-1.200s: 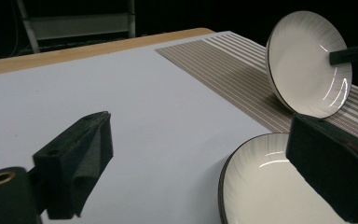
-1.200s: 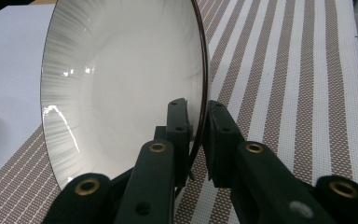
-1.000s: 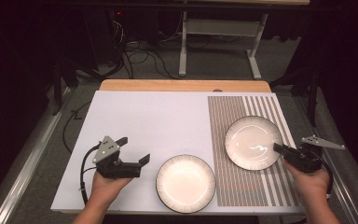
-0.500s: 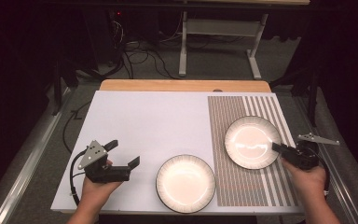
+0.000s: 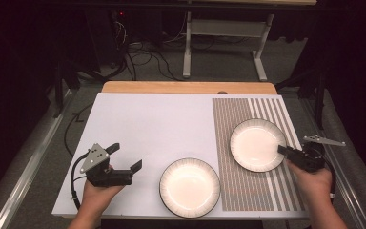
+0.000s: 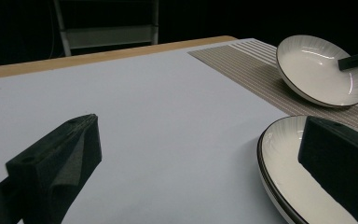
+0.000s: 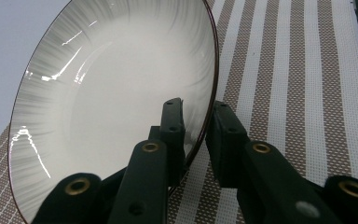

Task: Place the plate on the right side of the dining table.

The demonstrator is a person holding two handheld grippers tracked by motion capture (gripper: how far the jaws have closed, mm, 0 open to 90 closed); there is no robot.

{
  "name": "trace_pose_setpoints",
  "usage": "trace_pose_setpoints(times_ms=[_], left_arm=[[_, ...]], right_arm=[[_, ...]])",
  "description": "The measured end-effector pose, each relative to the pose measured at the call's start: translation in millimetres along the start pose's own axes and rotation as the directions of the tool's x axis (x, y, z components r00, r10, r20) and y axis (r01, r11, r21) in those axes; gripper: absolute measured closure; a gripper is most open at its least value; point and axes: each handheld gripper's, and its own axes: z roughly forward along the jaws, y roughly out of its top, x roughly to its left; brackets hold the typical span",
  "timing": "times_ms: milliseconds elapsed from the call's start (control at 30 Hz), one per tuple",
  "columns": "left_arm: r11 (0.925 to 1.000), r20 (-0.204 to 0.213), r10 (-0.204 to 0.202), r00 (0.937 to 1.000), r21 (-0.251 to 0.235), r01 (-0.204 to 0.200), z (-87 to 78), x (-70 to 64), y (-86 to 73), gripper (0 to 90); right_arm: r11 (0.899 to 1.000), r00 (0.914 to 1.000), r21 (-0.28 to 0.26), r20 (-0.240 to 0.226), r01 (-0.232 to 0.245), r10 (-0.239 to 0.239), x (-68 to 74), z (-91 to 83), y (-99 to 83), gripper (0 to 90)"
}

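My right gripper point(image 7: 196, 128) pinches the far plate point(image 5: 257, 144) by its rim to lift it; my left gripper point(image 5: 124, 157) gapes, ready beside the near plate point(image 5: 189, 187).

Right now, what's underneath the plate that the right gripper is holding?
The far plate lies on the striped placemat, its rim between the right gripper jaws. The mat shows all around it; what lies directly beneath is covered.

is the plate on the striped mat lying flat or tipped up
Tipped. The plate is lifted on the side of the right gripper, whose jaws straddle its rim above the striped mat.
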Motion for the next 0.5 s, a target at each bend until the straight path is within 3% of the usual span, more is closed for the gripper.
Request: trace_pose_setpoints(times_ms=[133,367,500], left_arm=[[1.0,-0.001,0.002,1.0,0.002,-0.002,0.7,0.9,-0.1,0.1],[1.0,-0.008,-0.002,1.0,0.007,0.002,2.2,3.8,-0.5,0.1],[1.0,-0.01,-0.003,0.9999,0.009,0.003,4.5,6.1,0.1,0.1]], right_arm=[[1.0,0.9999,0.002,0.009,-0.006,0.006,0.0,1.6,1.1,79.0],[0.998,0.9973,0.019,0.037,-0.064,0.064,-3.4,8.9,1.1,78.2],[0.997,0.9933,0.052,0.101,-0.061,0.056,-5.2,16.2,0.5,78.4]])
